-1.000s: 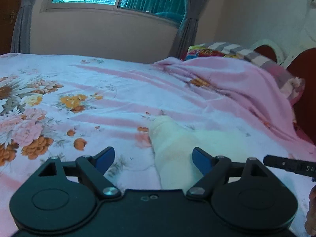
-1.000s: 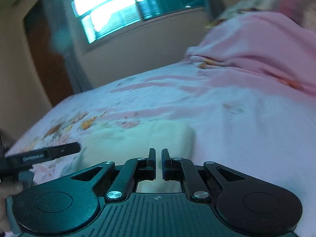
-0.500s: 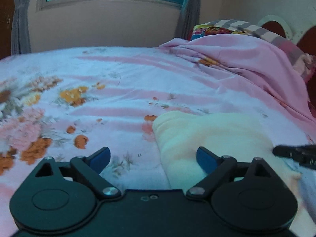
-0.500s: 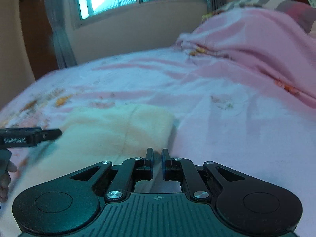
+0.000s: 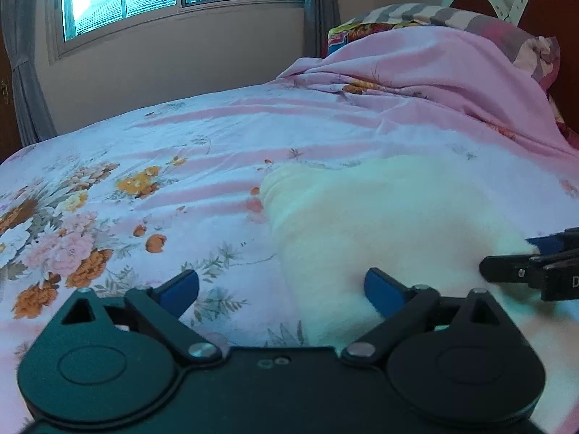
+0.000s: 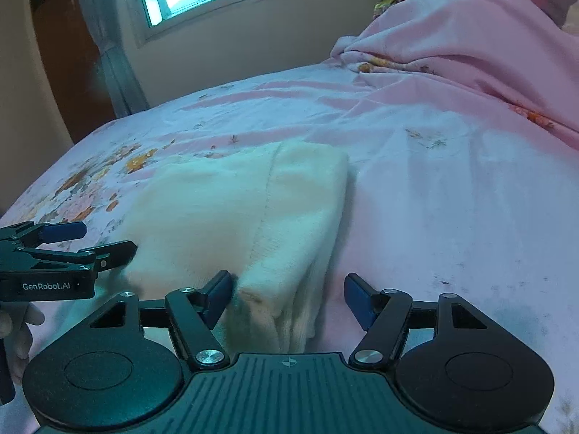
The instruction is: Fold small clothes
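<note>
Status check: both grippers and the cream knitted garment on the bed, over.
Left gripper open, empty. Right gripper opening, folded edge of the cream knitted garment between its jaws. Garment lies folded on the floral pink bedsheet. Nothing in the way.

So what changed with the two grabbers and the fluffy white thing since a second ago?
The right gripper was shut; its jaws are now opening, with the folded edge of the cream knit garment between them, not pinched. The garment shows wider in the left wrist view than before. The left gripper stayed open, and the garment stayed on the floral bedsheet.
</note>
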The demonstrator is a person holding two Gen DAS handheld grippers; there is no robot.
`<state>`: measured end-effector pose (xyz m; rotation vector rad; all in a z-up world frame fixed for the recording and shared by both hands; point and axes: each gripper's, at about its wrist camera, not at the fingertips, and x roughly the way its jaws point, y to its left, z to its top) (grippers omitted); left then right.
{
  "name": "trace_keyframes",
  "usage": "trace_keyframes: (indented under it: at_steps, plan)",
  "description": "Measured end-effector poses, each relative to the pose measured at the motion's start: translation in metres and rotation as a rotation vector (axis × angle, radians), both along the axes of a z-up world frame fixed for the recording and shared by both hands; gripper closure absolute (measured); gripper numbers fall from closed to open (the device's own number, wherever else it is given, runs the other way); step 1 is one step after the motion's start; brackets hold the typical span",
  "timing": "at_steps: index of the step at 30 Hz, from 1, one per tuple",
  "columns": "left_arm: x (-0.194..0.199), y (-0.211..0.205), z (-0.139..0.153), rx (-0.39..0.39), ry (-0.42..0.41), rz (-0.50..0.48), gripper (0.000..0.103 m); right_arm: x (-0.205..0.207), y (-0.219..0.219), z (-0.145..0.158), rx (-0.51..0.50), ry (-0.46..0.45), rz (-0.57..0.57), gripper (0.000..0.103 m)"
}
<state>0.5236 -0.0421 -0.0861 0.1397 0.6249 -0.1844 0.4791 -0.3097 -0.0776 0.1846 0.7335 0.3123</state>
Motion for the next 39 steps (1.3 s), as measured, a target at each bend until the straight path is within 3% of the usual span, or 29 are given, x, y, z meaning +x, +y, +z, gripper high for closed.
trace_keyframes:
  at_steps: [7,14,18,20,22,24,26,28,30,33,37,39]
  plan:
    - [-0.036,0.000,0.013,0.013,-0.006,-0.031,0.013,-0.046,0.000,0.026,-0.002,-0.039,0.026,0.036]
    - [-0.083,0.007,-0.011,-0.019,0.076,-0.022,0.013,-0.081,0.004,0.003,-0.035,0.052,0.018,0.036]
    - [-0.112,0.020,-0.012,-0.065,0.081,-0.020,0.012,-0.109,-0.005,0.009,-0.002,0.020,0.005,0.036]
    - [-0.120,0.019,-0.016,-0.037,0.090,-0.021,0.012,-0.119,-0.006,0.008,-0.016,0.011,0.016,0.036]
    - [-0.128,0.016,-0.020,-0.003,0.083,-0.031,0.012,-0.121,0.000,-0.003,-0.093,0.035,0.036,0.036]
    - [-0.136,0.018,-0.018,0.005,0.083,-0.042,0.012,-0.124,0.000,0.002,-0.089,0.039,0.027,0.036]
    - [-0.145,0.022,-0.013,0.022,0.057,-0.046,0.015,-0.134,-0.006,0.013,-0.036,0.001,0.020,0.040]
    - [-0.151,0.035,-0.008,-0.020,0.021,-0.052,0.015,-0.139,-0.011,0.020,-0.015,-0.038,0.015,0.044]
    - [-0.149,0.047,-0.004,-0.061,0.002,-0.028,0.017,-0.138,-0.016,0.022,0.016,-0.061,-0.006,0.058]
    - [-0.139,0.060,-0.005,-0.125,0.025,0.013,0.018,-0.134,-0.017,0.022,0.055,-0.080,-0.016,0.068]
    - [-0.134,0.067,-0.013,-0.143,0.038,0.043,0.018,-0.118,-0.002,0.013,-0.004,-0.022,-0.008,0.069]
    - [-0.130,0.067,-0.026,-0.112,0.094,0.054,0.017,-0.113,-0.001,-0.002,-0.033,0.019,-0.008,0.069]
